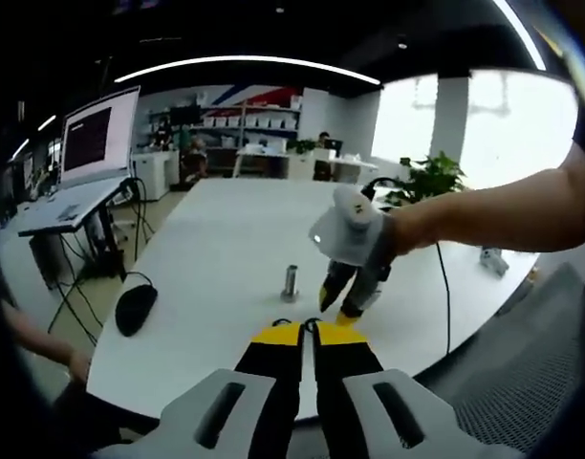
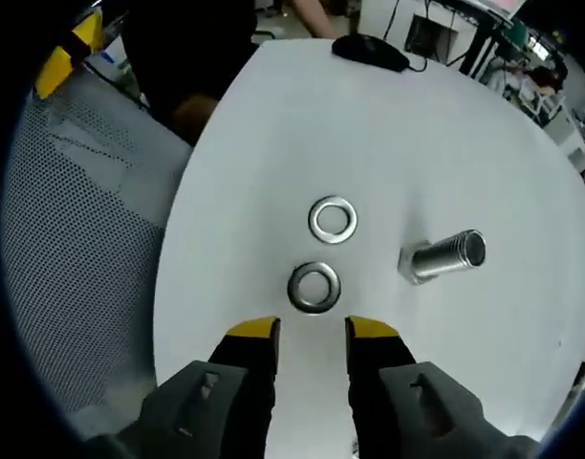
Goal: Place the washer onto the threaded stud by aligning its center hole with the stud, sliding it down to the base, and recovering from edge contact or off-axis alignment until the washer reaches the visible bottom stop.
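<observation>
Well, two washers lie flat on the white table [image 2: 273,115], one washer [image 2: 314,287] just ahead of the right gripper [image 2: 313,329] and a second washer [image 2: 333,219] a little farther on, the pair close together but not touching. One threaded stud [image 2: 444,256] stands on the tabletop beside them, apart from both, its shank bare. The right gripper hangs above the table with its yellow-tipped jaws parted by a clear gap and nothing between them; the nearer washer sits just beyond that gap.

In the left gripper view the same stud [image 1: 291,283] rises upright near the table's middle, and the right gripper [image 1: 338,308] comes in from the right on a person's bare arm [image 1: 503,212], its tips pointing down at the tabletop close to the stud. The left gripper [image 1: 308,328] rests low at the near table edge (its two yellow tips pressed together, nothing held). One black mouse [image 1: 135,308] lies near the table's left edge, with one monitor [image 1: 97,136] on a desk behind and one potted plant [image 1: 428,178] farther back.
</observation>
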The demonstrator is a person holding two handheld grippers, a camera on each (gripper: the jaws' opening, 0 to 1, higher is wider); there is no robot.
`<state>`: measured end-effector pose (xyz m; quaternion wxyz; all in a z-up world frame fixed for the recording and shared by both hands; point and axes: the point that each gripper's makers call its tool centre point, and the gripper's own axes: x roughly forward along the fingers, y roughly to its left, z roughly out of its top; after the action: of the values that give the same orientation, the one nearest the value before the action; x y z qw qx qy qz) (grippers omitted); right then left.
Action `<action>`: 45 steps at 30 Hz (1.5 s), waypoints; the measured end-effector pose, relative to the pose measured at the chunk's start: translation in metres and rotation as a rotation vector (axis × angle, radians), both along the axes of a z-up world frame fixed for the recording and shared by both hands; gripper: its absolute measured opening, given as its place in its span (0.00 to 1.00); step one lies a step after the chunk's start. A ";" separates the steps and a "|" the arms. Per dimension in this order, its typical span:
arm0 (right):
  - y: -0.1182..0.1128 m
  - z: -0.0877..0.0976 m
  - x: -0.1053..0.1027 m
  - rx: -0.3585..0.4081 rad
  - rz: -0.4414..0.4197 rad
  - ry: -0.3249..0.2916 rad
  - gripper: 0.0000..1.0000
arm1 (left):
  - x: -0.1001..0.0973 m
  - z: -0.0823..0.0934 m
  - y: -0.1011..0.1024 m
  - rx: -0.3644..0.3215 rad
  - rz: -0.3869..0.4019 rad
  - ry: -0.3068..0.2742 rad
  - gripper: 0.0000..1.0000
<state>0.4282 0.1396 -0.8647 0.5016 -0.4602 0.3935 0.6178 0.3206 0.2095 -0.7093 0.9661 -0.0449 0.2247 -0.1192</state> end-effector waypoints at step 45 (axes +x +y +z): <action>0.008 0.032 0.004 -0.035 0.061 -0.022 0.22 | 0.001 0.004 0.001 -0.031 0.021 -0.019 0.03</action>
<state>0.4319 0.1472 -0.8323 0.4787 -0.4873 0.3846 0.6208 0.3212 0.2109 -0.7055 0.9685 -0.0614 0.2133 -0.1129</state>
